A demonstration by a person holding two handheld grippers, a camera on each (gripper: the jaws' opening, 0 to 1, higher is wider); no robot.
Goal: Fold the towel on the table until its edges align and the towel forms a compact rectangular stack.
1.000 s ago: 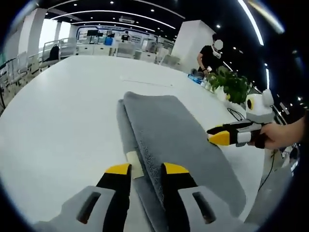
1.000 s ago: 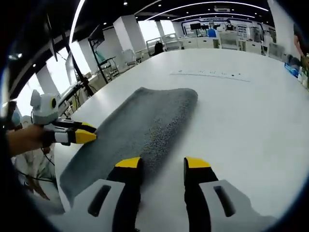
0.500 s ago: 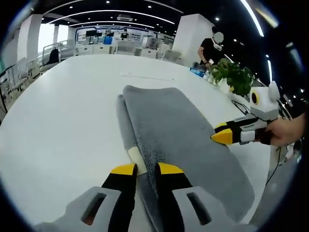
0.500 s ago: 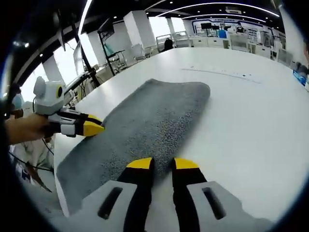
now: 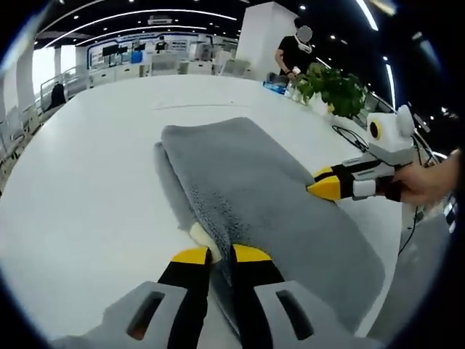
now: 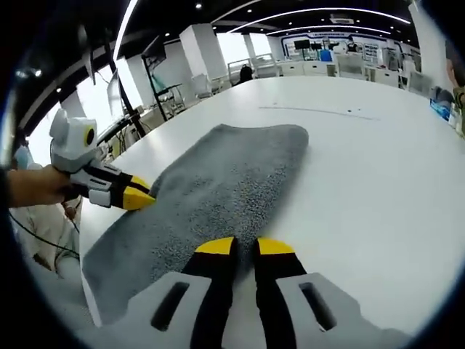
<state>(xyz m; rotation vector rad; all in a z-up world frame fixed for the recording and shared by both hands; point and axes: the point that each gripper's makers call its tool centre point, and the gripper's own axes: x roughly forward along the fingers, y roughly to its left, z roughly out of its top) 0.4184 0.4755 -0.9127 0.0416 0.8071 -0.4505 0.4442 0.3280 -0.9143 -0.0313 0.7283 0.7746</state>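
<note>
A grey towel (image 5: 247, 189) lies folded lengthwise on the white table (image 5: 87, 167), stretching away from me. My left gripper (image 5: 220, 254) is shut on the towel's near left edge, just behind a small pale label (image 5: 200, 234). It appears again in the right gripper view as the left gripper (image 6: 138, 196), its yellow tips at the towel's left side. My right gripper (image 6: 245, 247) is shut on the towel (image 6: 225, 182) at its near right edge. In the left gripper view the right gripper (image 5: 323, 189) pinches that same right edge, held by a hand (image 5: 429, 182).
A potted plant (image 5: 330, 87), blue items (image 5: 276, 78) and a cable (image 5: 349, 137) sit along the table's right side, where a person (image 5: 290, 51) stands. Stands and chairs (image 6: 156, 98) line the left side. The table's near edge runs just below the towel.
Both grippers' jaws have gone from open to shut on the towel's near edges. The towel's left edge has bunched up slightly at the left gripper.
</note>
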